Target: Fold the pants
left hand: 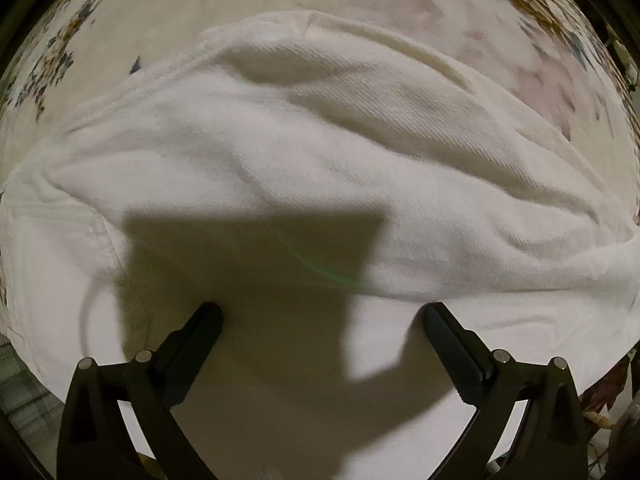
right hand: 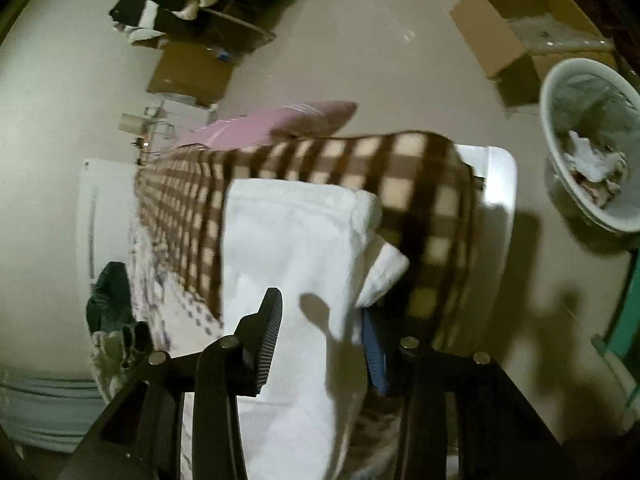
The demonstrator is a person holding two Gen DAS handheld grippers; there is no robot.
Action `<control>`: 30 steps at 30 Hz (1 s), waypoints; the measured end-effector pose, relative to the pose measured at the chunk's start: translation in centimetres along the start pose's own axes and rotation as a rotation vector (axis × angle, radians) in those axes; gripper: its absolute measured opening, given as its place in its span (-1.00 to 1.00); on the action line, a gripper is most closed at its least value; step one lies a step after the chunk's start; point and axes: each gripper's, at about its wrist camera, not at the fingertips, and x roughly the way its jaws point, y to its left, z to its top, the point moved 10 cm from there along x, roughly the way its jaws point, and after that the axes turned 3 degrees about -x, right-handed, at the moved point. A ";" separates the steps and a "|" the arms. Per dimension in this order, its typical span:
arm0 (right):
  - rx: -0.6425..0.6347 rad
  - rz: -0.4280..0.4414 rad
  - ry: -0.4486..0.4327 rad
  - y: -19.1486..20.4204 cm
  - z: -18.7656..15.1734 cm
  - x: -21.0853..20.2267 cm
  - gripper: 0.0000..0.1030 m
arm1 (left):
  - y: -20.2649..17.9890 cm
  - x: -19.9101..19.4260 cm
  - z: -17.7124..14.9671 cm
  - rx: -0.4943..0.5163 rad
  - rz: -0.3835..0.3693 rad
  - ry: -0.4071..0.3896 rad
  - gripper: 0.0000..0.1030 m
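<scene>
Filling most of the left wrist view, the white pants (left hand: 320, 152) lie spread in soft folds over a floral-printed sheet (left hand: 400, 12), whose patterned border curves round the far edge. In the right wrist view the same pants (right hand: 288, 248) show as a folded white stack, its far edge lying against a brown-and-cream checked blanket (right hand: 420, 184) that runs along the bed's edge, with a pink pillow (right hand: 280, 120) just beyond the blanket. Off the bed, on the pale floor (right hand: 360, 40), stand an open cardboard box (right hand: 520, 36) toward the far right corner of the view, a round white basket (right hand: 588, 148) holding crumpled cloth just beside it, and a heap of dark and white clothes (right hand: 160, 4) at the far left. The left gripper (left hand: 322, 316) points down over the pants with its jaws spread wide, nothing between them (only its own shadow falls across the cloth), and its black fingers (left hand: 200, 332) hover just at the fabric; whether they touch it I cannot tell. The right gripper (right hand: 320, 320) is tilted down toward the near edge of the folded pants, its jaws partly apart with white cloth lying between them, and the pads do not visibly press on it, though the blur makes that hard to judge. A blue pad (right hand: 374, 356) lines its right finger.
</scene>
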 end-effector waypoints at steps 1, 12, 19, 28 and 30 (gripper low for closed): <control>0.004 0.002 0.014 -0.2 0.2 0.5 -0.16 | 0.4 -0.4 0.5 -0.004 0.000 -0.001 1.00; -0.037 0.075 0.038 1.3 1.5 4.4 -0.46 | 0.5 -1.4 0.3 -0.064 0.003 -0.063 1.00; -0.124 0.023 -0.027 5.9 1.1 0.4 -0.85 | 1.5 -4.2 0.0 -0.087 -0.046 -0.062 1.00; -0.416 0.061 -0.005 17.7 -5.9 -4.5 -0.87 | 7.9 -11.3 -2.1 -0.191 -0.121 -0.126 1.00; -0.504 0.069 0.009 20.9 -9.3 -4.8 -0.87 | 9.3 -12.2 -1.7 -0.206 -0.139 -0.136 1.00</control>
